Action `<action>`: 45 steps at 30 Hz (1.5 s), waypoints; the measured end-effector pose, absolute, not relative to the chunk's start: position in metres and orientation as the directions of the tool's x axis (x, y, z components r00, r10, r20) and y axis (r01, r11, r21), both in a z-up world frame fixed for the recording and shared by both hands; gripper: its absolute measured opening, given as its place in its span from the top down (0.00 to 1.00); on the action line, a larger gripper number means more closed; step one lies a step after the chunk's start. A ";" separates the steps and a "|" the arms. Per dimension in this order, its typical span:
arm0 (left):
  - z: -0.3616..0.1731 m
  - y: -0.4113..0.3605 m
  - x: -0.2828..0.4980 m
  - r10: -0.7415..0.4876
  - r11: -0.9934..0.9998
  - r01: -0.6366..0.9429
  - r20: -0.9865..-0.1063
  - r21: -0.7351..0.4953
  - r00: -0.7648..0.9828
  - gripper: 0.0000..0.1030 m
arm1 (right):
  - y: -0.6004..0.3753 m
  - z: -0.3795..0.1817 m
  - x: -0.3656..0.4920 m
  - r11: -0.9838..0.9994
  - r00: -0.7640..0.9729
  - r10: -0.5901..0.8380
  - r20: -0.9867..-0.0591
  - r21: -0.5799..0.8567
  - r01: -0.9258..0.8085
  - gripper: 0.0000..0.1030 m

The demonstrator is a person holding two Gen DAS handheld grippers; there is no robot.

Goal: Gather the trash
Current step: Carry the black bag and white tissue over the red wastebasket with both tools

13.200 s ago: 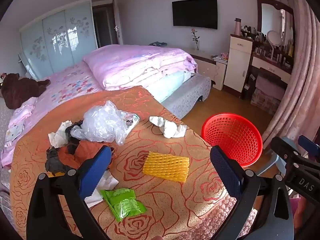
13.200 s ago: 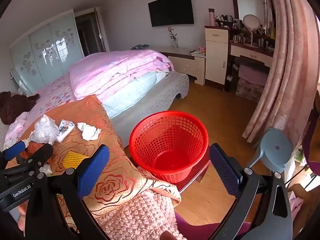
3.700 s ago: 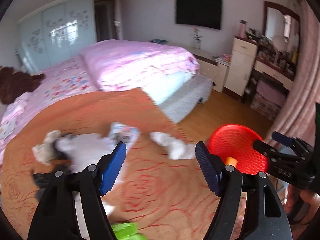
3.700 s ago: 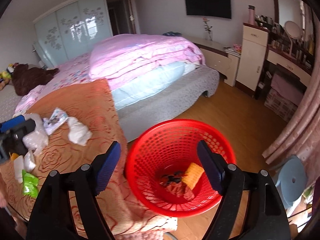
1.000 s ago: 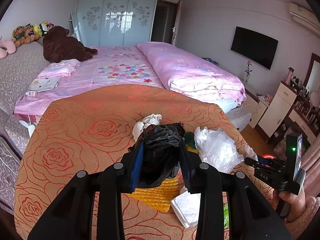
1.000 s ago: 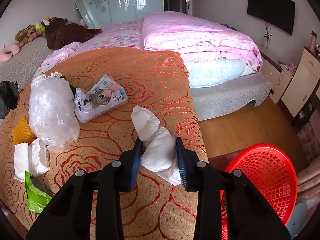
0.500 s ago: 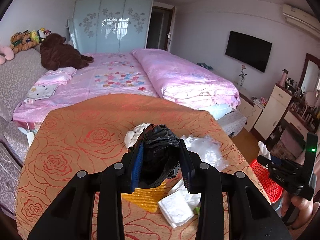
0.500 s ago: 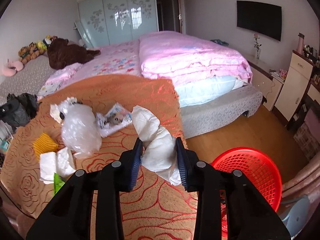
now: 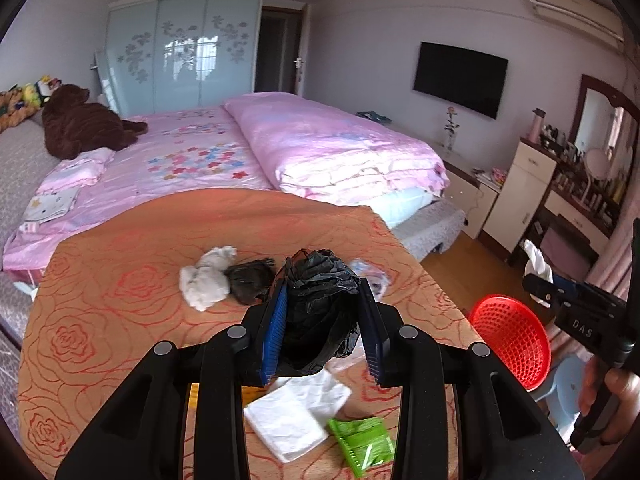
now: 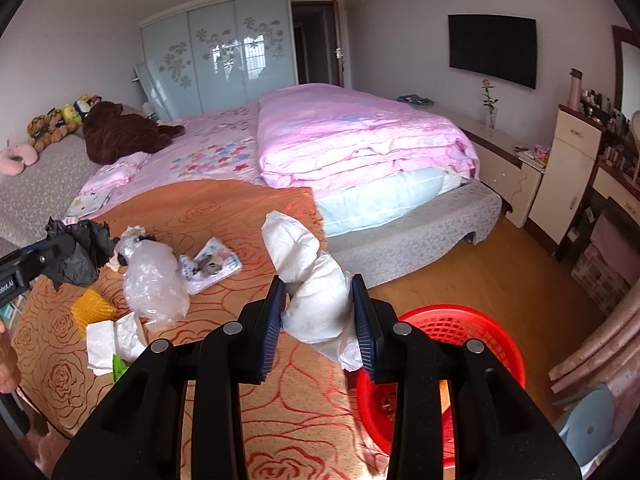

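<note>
My left gripper (image 9: 324, 332) is shut on a crumpled black plastic bag (image 9: 320, 312), held above the orange rose-patterned cloth (image 9: 120, 320). My right gripper (image 10: 320, 320) is shut on a white crumpled tissue wad (image 10: 312, 280), held near the cloth's right edge, just left of the red mesh basket (image 10: 480, 332). The basket also shows in the left wrist view (image 9: 512, 344). On the cloth lie a white wad (image 9: 206, 280), a black scrap (image 9: 250, 276), white napkins (image 9: 292, 416), a green packet (image 9: 362, 444), a clear plastic bag (image 10: 154, 284), a printed packet (image 10: 210, 266) and yellow foam (image 10: 92, 310).
A pink bed (image 10: 340, 136) lies behind the cloth. A dresser (image 10: 568, 176) and vanity stand at the right. Wooden floor (image 10: 500, 256) surrounds the basket. A light blue stool (image 10: 588, 420) sits right of the basket. A brown plush toy (image 9: 80, 128) lies far left.
Both grippers have risen and swung right toward the basket, each still holding its trash. The right gripper with the tissue wad is now closer to the basket.
</note>
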State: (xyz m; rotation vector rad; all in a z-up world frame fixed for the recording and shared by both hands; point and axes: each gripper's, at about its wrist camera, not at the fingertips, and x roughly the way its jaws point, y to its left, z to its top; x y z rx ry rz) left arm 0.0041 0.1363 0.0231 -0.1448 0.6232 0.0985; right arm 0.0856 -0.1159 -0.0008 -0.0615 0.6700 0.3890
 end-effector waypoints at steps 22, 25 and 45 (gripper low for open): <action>0.020 0.031 0.054 -0.133 0.991 0.119 -0.606 -0.063 0.785 0.69 | -0.196 0.009 0.091 0.978 0.778 0.196 -0.597 0.055 -0.204 0.68; 0.019 0.015 0.060 -0.154 0.987 0.150 -0.610 -0.057 0.777 0.69 | -0.210 0.007 0.091 0.983 0.780 0.170 -0.602 0.050 -0.175 0.68; -0.013 -0.070 0.098 -0.266 0.950 0.303 -0.691 -0.071 0.672 0.68 | -0.269 -0.036 0.098 0.993 0.744 0.078 -0.664 0.116 -0.001 0.68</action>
